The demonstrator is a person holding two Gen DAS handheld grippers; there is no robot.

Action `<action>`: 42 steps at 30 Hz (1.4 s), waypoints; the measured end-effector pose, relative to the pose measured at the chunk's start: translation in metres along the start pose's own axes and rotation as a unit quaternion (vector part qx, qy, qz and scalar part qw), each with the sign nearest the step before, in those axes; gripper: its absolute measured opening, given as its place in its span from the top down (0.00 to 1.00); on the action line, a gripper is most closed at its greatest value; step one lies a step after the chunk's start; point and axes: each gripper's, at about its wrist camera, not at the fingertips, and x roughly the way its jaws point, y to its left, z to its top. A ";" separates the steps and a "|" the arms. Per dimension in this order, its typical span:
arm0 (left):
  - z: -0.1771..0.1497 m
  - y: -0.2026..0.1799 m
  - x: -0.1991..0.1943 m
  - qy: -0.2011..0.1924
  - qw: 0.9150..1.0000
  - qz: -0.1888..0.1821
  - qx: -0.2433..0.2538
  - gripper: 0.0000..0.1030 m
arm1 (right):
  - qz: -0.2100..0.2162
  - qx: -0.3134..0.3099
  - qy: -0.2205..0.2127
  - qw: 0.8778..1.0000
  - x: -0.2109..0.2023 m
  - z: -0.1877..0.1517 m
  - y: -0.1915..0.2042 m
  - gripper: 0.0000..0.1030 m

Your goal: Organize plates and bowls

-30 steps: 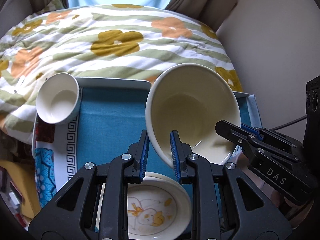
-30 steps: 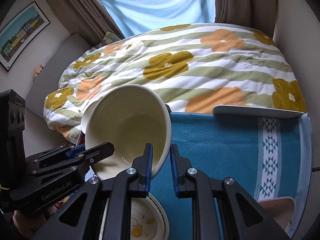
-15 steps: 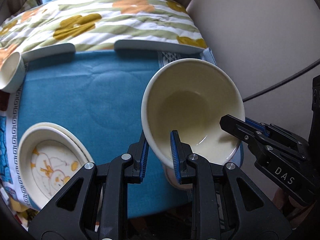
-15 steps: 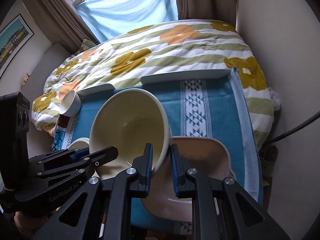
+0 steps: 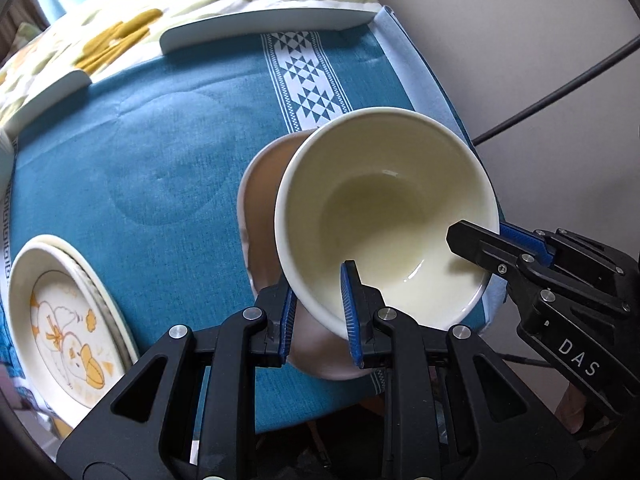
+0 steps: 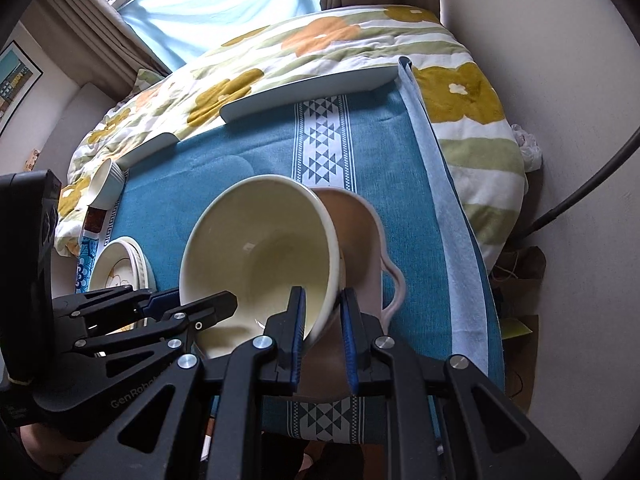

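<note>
Both grippers carry one large cream bowl (image 5: 384, 216) (image 6: 260, 256), tilted, just above a pink dish with a side handle (image 6: 360, 236) (image 5: 260, 200) on the blue cloth. My left gripper (image 5: 318, 312) is shut on the bowl's near rim, one pad inside and one outside. My right gripper (image 6: 322, 320) is shut on the opposite rim in the same way. Whether the bowl touches the pink dish I cannot tell. Stacked cream plates with a duck picture (image 5: 68, 316) (image 6: 120, 268) lie at the left.
A blue cloth (image 5: 160, 152) with a white patterned band covers the low table (image 6: 460, 240). A small white ribbed cup (image 6: 106, 182) stands at the far left edge. A flowered quilt (image 6: 320, 48) lies beyond, with a wall and a black cable (image 5: 560, 92) on the right.
Both grippers have carried the cream bowl to the right across the table and lower, from near the duck plates to over the pink dish. Both grips are unchanged.
</note>
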 end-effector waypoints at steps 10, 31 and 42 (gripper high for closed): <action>0.008 -0.008 0.012 0.015 0.998 0.039 0.043 0.81 | -0.005 0.005 0.020 1.000 0.012 -0.008 -0.005 0.85; 0.005 -0.016 0.024 0.024 0.994 0.070 0.075 0.81 | -0.011 0.007 0.024 1.000 0.020 -0.016 -0.007 0.85; 0.004 -0.015 -0.006 -0.012 0.995 0.070 0.072 0.81 | 0.000 0.023 -0.005 1.000 -0.014 -0.014 -0.017 0.85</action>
